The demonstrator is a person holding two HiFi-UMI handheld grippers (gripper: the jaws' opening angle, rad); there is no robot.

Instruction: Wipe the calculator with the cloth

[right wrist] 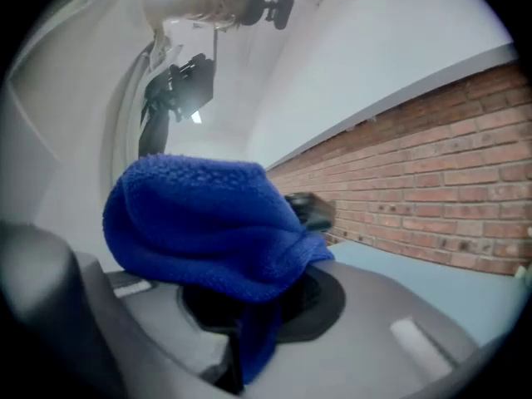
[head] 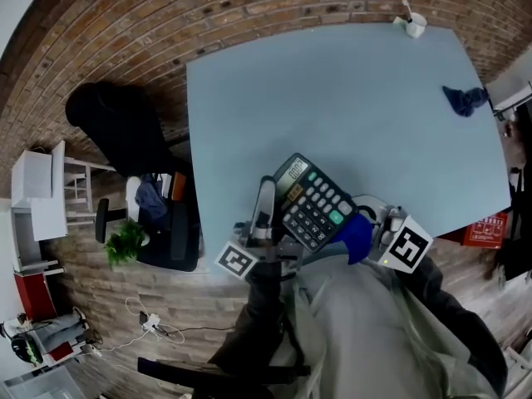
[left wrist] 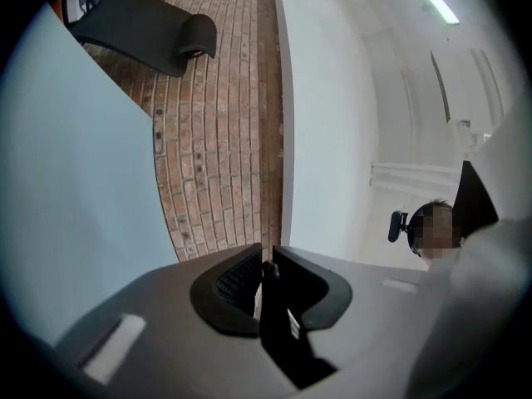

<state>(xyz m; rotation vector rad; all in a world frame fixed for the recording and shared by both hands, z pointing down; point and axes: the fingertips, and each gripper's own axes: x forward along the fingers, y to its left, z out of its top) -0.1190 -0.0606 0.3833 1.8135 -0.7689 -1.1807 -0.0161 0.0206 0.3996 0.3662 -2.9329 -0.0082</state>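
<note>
The calculator (head: 312, 202) is held up off the table (head: 332, 98), over its near edge, keys and display facing up and its body tilted across the head view. Its near left edge sits in the left gripper (head: 264, 212). In the left gripper view the jaws (left wrist: 268, 273) are pinched together on it, but only a thin dark sliver shows edge-on, so the keypad cannot be seen from there. The bright blue cloth (head: 353, 235) lies against the calculator's near right corner; whether it actually presses on the keys cannot be told, as the cloth covers that corner. The right gripper (head: 378, 223) clamps the cloth. In its own view the bunched cloth (right wrist: 208, 231) spills over the jaws and hides the fingertips (right wrist: 249, 302), with a small dark shape behind it too blurred to name. Both grippers are partly covered by the person's grey sleeves at the near edge. A second, dark blue cloth (head: 464, 100) lies well apart at the table's right, and a white cup (head: 413, 25) stands at the far edge.
</note>
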